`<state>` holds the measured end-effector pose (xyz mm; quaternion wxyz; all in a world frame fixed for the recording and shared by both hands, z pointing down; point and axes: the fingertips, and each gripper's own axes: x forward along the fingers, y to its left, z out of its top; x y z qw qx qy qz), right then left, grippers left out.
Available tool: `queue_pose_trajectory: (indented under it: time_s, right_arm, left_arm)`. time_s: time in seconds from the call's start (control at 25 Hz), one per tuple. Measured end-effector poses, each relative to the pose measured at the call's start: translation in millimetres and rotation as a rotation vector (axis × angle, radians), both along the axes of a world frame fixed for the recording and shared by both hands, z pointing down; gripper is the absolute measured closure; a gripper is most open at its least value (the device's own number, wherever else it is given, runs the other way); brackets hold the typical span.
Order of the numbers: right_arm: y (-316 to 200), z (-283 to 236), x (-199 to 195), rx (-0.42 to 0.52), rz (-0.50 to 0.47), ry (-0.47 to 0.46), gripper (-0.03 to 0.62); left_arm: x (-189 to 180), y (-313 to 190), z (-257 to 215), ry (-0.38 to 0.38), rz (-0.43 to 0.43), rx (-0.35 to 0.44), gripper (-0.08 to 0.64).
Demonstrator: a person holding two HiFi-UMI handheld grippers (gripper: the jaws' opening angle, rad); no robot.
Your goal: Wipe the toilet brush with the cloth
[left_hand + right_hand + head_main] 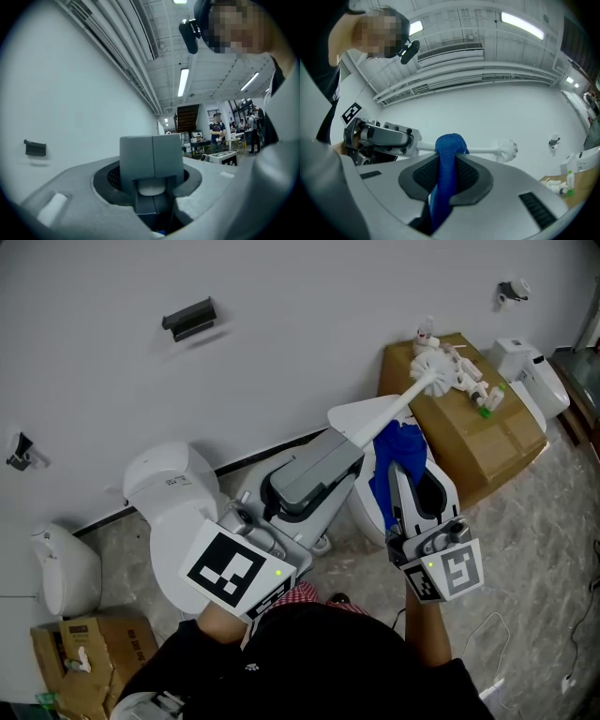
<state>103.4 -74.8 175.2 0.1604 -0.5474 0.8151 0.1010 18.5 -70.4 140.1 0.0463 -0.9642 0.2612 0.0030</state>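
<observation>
In the head view my left gripper [352,446] is shut on the handle of the white toilet brush [412,388]. The brush slants up and to the right, and its bristle head [436,362] hangs over a cardboard box. My right gripper [405,474] is shut on a blue cloth [396,448] just below the brush's flared guard. In the right gripper view the cloth [449,168] rises between the jaws, and its top lies against the brush shaft [483,151]. The left gripper view shows the left gripper [151,157] with its grey jaw tips together and a pale handle end [151,188] between them.
A white toilet [173,498] stands at the left, with another white fixture [66,568] beside it. The cardboard box [469,432] at the right carries small white items, and a second toilet [534,376] stands behind it. A black holder [189,319] hangs on the wall. People [216,127] stand far off.
</observation>
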Motion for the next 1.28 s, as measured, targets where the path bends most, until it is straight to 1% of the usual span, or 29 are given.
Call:
queue_pose_trajectory:
  time_s: [0.16, 0.4, 0.6, 0.76, 0.88, 1.04, 1.28]
  right_arm:
    - [2, 0, -12, 0.002, -0.033, 0.007, 0.528]
    - [2, 1, -22, 0.001, -0.075, 0.006, 0.528]
    - [4, -4, -28, 0.029, -0.113, 0.013, 0.528]
    - [6, -5, -29, 0.041, -0.120, 0.025, 0.528]
    - [7, -10, -31, 0.047, -0.131, 0.001, 0.528]
    - [6, -7, -30, 0.035, -0.114, 0.015, 0.528]
    - [8, -8, -29, 0.034, -0.105, -0.003, 0.528]
  left_arm:
    - [2, 5, -2, 0.010, 0.013, 0.000, 0.390]
    - [7, 9, 0, 0.002, 0.028, -0.003, 0.390]
    - [11, 10, 1, -0.005, 0.045, -0.012, 0.390]
    - [12, 13, 2, -0.011, 0.054, -0.014, 0.390]
    - [12, 14, 1, -0.011, 0.061, -0.011, 0.390]
    - [11, 16, 1, -0.021, 0.061, -0.005, 0.390]
    - [11, 18, 3, -0.018, 0.072, -0.019, 0.390]
